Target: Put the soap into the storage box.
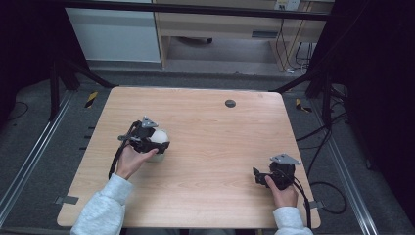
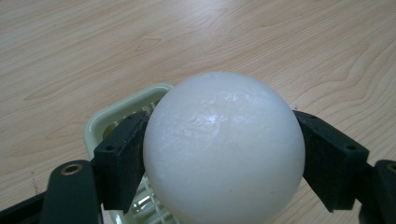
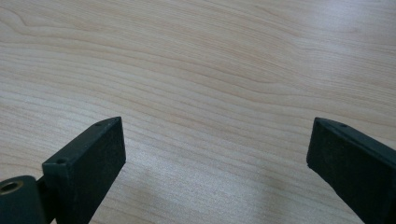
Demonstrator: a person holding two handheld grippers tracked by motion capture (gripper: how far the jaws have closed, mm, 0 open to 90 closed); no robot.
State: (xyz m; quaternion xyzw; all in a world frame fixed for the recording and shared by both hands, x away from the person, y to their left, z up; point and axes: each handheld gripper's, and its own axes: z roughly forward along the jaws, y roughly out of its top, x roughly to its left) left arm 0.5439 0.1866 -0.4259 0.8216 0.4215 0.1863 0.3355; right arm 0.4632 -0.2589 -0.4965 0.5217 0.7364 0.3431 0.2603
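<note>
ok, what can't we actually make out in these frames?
- Pale green basket: in the left gripper view the white ball and the left gripper cover most of it, and the bottom edge cuts it off; its contents can't be told.
- Same basket in the high view: hidden under the ball, too small to tell.
- Right gripper, high view: small and dark, jaw gap unreadable there.
- Dark round spot on the table: too small to identify.

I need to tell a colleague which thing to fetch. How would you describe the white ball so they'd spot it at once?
Start at the wooden table and look to its left half, where the person's left gripper is. The white ball sits clamped between its black jaws, above a pale green slotted basket. It is the one smooth, round, glossy white thing there.
</note>
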